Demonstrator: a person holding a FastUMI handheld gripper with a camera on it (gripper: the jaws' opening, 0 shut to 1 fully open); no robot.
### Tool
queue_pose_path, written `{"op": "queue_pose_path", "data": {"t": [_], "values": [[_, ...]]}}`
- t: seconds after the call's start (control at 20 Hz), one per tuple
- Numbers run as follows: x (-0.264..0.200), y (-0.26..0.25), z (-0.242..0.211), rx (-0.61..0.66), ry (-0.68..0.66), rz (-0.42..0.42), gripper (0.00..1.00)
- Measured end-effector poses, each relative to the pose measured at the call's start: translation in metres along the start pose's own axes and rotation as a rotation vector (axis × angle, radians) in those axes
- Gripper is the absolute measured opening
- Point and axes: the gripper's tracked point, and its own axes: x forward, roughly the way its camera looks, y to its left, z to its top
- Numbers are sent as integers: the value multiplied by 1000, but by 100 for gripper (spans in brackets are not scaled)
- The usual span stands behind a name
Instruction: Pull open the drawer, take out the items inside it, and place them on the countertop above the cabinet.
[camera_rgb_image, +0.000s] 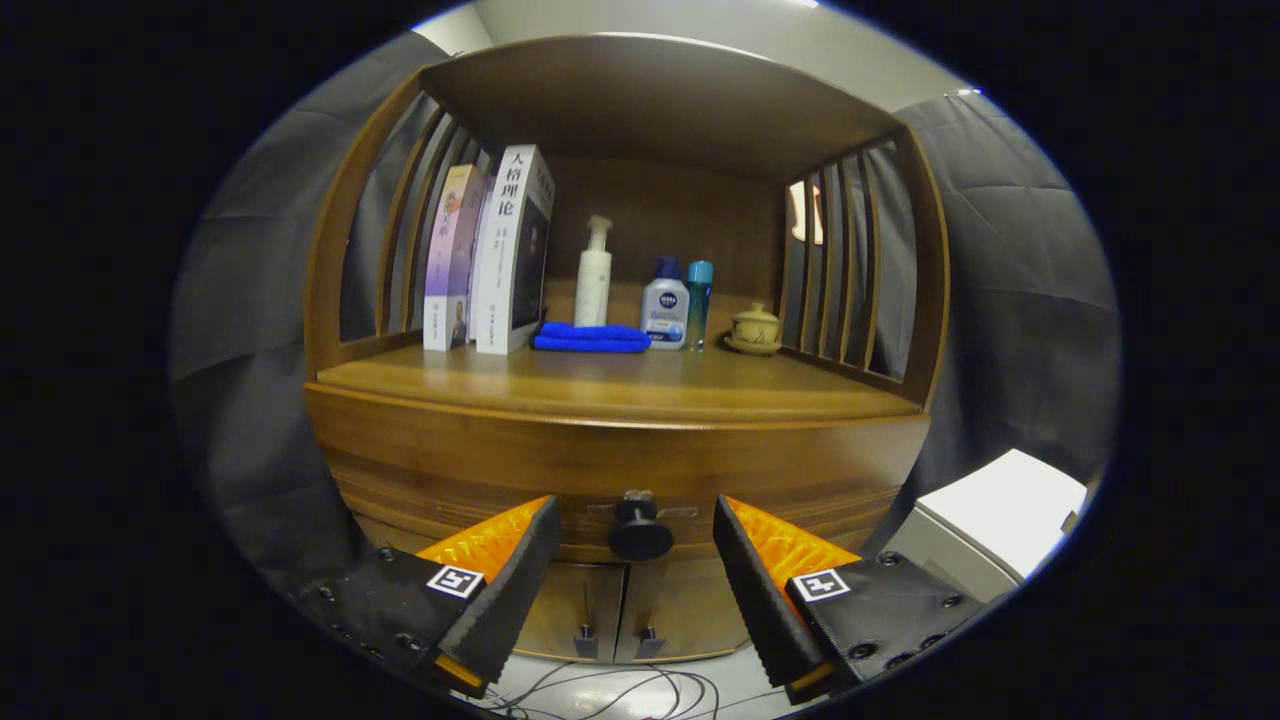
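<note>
- The gripper is spread wide, holding nothing, and faces a wooden cabinet.
- The drawer sits closed under the surface; its contents are hidden.
- The dark round knob lies in the gap between the two fingers, touching neither; it seems a little beyond the fingertips, though the curved view makes depth hard to judge.
- Below the drawer are two small doors, each with a handle near the middle seam.
- At the back of the surface, starting nearest the left slatted side: two upright books, a folded blue cloth, a tall white pump bottle behind it, a squat pump bottle, a slim teal bottle just beside that, and a small lidded cup on a saucer.
- A white box stands right of the cabinet.
- Cables trail on the floor beneath the doors.
</note>
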Motion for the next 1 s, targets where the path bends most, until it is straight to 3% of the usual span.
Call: {"op": "queue_pose_path", "data": {"t": [0.3, 0.4, 1.0], "values": [[22, 9, -18, -10, 42, 20, 96], [32, 7, -23, -9, 54, 20, 90], [43, -3, -29, -3, 74, 46, 29]]}}
